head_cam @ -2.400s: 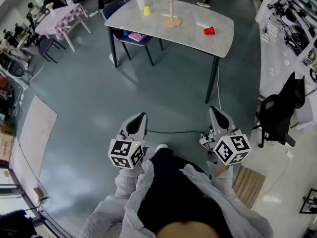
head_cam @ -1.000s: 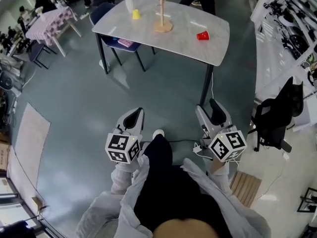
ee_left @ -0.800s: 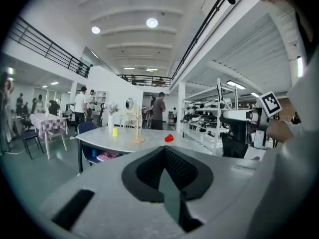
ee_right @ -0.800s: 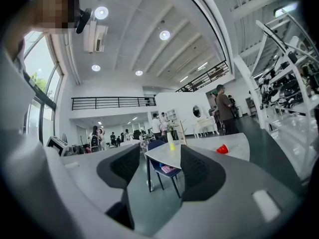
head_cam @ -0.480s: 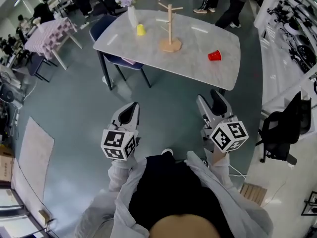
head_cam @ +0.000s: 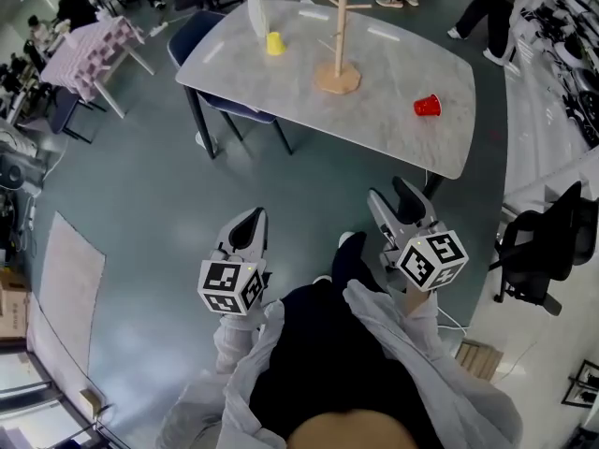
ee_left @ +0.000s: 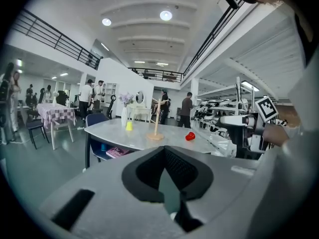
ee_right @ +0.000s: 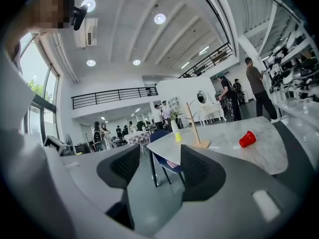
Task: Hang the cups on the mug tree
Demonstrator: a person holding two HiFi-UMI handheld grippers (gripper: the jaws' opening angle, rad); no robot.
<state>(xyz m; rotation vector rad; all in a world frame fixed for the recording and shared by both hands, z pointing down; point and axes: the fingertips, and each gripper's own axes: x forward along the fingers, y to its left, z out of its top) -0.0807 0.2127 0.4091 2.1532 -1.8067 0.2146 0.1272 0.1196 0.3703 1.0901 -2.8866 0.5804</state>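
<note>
Your left tongs [head_cam: 248, 224] are closed on nothing; your right tongs [head_cam: 398, 204] stand apart, empty. You hold both out before you, side by side, aimed roughly level at the worktop [head_cam: 393, 129], well short of it. There the mug tree [head_cam: 338, 64] stands upright, a red cup [head_cam: 427, 106] lying on its side to its right, a yellow cup [head_cam: 274, 43] standing to its left.

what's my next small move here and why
Probably step closer to the table, aiming the right gripper at the red cup. That gripper is well short of the table, its jaws apart and empty; the cup lies on that side, and the mug tree is bare.
</note>
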